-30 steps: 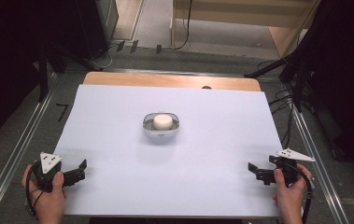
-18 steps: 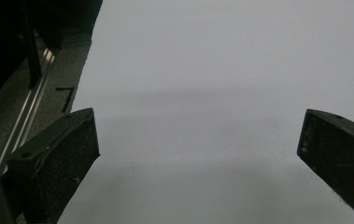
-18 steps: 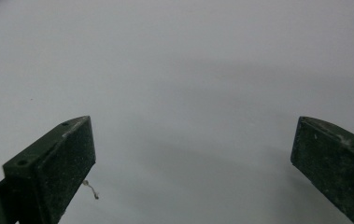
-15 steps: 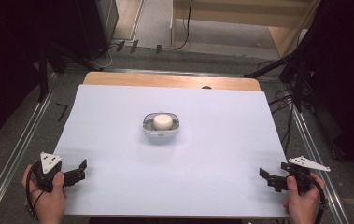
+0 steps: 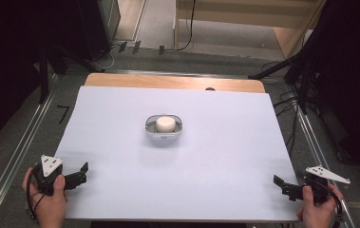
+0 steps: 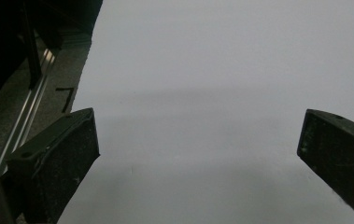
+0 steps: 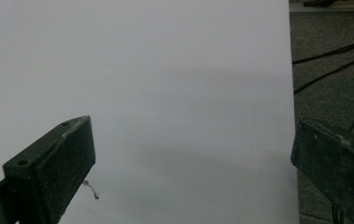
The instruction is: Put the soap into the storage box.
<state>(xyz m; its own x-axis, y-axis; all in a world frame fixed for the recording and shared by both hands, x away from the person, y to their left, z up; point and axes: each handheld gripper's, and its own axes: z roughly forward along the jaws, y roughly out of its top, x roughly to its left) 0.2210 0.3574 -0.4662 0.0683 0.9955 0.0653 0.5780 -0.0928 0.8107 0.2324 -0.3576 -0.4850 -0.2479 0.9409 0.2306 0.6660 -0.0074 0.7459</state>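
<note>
A small clear container with a white round object inside sits in the middle of the white table surface. My left gripper rests at the near left corner, held by a hand, jaws wide apart over bare white surface. My right gripper is at the near right corner by the table's right edge, also open with nothing between its jaws. Both grippers are far from the container.
A wooden strip runs along the table's far edge. Metal rails flank the table on grey floor. Cables lie on the floor at the right. A small bit of thread lies on the surface near the right gripper.
The right gripper has drawn back toward the near right corner of the table. The left gripper and the container have stayed put.
</note>
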